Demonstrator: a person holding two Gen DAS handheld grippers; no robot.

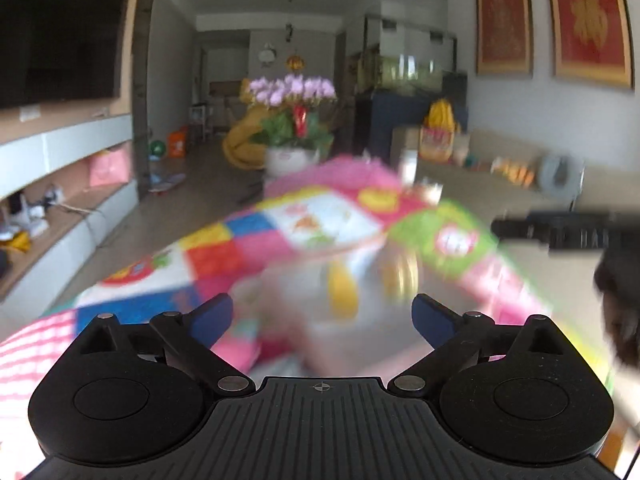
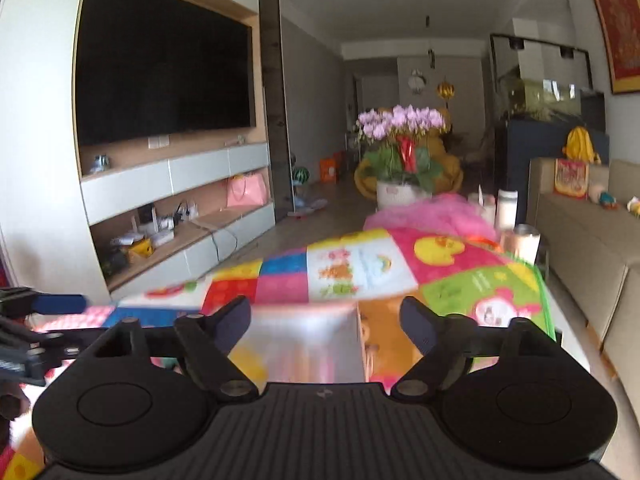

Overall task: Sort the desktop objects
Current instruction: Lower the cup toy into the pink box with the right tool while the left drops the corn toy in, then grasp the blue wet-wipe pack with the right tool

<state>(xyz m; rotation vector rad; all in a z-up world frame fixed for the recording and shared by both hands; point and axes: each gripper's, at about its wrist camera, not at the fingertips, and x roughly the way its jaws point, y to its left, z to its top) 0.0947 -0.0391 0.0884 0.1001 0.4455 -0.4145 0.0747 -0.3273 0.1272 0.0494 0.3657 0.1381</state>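
Observation:
My left gripper [image 1: 322,314] is open over a colourful patchwork play mat [image 1: 248,240] that covers the table. Nothing sits between its blue pads. Just ahead of it lies a blurred clear container [image 1: 360,292] with yellow items inside. My right gripper [image 2: 326,320] also stands open, above a blurred translucent box [image 2: 304,344] beside an orange patch [image 2: 384,332]; no pad presses on it. In the right wrist view a blue fingertip [image 2: 60,304] of the left gripper shows at the left edge. The black body of the right gripper [image 1: 560,230] crosses the right edge of the left wrist view.
Pale jars [image 2: 506,208] and a metal-topped can [image 2: 526,240] stand at the table's far right. Beyond it is a pot of pink orchids [image 2: 402,148]. A TV wall with shelves [image 2: 180,220] runs along the left, and a beige sofa [image 2: 592,240] along the right.

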